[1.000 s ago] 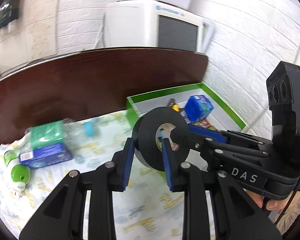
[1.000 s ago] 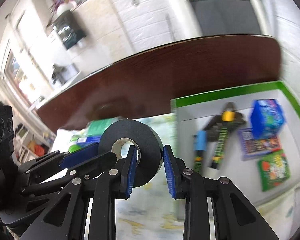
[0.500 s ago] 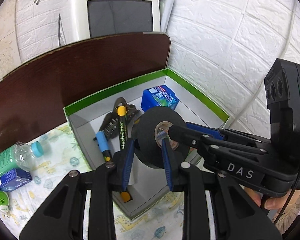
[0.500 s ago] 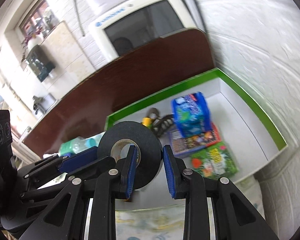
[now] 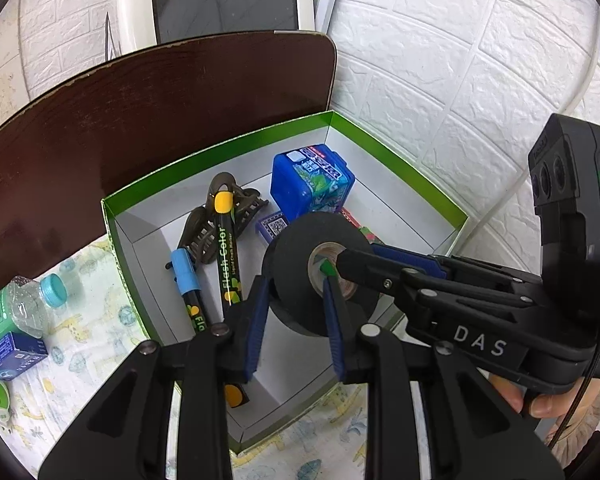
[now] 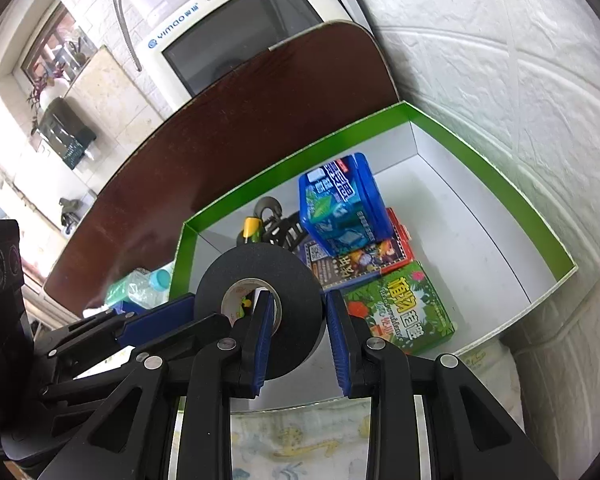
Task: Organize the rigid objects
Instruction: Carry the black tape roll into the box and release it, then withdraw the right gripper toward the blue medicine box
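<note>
Together, two tongs, one tape roll

Bright, even indoor light, soft shadows, sharp focus, heavy fisheye bending and dark vignette at the edges.

A white wall of embossed brick-pattern panels rises just right of a dark brown wooden board with a rounded corner, which stands upright. Directly behind the board sits a cream-cased monitor with a dark screen, and in front of the board lies a pale cloth printed with small animals. Far left of the board, daylight comes through a window with plants on its sill, beside a beige tiled stretch of wall.
</note>
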`<action>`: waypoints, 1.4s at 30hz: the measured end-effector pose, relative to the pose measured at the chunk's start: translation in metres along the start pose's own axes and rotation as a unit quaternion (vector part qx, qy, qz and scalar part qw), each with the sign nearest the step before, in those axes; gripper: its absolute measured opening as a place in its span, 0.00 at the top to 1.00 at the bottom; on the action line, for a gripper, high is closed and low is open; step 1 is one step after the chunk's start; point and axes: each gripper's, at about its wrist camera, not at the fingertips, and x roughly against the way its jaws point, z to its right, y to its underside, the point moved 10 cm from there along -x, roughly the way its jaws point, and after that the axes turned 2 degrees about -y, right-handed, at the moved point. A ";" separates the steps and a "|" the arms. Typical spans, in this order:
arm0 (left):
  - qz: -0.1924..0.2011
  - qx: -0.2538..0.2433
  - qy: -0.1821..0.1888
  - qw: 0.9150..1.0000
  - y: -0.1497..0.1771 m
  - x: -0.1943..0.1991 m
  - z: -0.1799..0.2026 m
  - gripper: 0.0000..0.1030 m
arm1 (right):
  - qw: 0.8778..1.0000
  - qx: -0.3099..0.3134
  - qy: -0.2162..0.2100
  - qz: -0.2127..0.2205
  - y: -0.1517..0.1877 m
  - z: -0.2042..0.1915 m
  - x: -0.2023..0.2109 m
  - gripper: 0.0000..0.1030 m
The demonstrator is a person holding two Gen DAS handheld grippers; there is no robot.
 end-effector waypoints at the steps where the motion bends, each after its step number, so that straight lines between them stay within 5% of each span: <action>1: -0.001 -0.001 -0.002 1.000 0.000 -0.001 0.000 0.78 | 1.000 -0.001 0.002 -0.002 0.001 0.001 -0.001 0.71; 18: 0.008 0.011 -0.002 1.000 0.005 0.011 -0.006 0.82 | 1.000 0.012 0.010 -0.011 0.004 -0.005 -0.001 0.71; 27: 0.032 0.050 -0.051 0.997 0.025 0.048 -0.067 0.79 | 0.999 0.043 -0.005 -0.015 0.004 -0.045 -0.009 0.71; 33: 0.048 0.142 -0.104 0.983 0.057 0.078 -0.156 0.79 | 0.996 0.083 -0.024 -0.037 0.015 -0.094 -0.031 0.71; 42: 0.064 0.239 -0.182 0.952 0.104 0.115 -0.270 0.78 | 0.985 0.137 -0.052 -0.087 0.039 -0.180 -0.084 0.71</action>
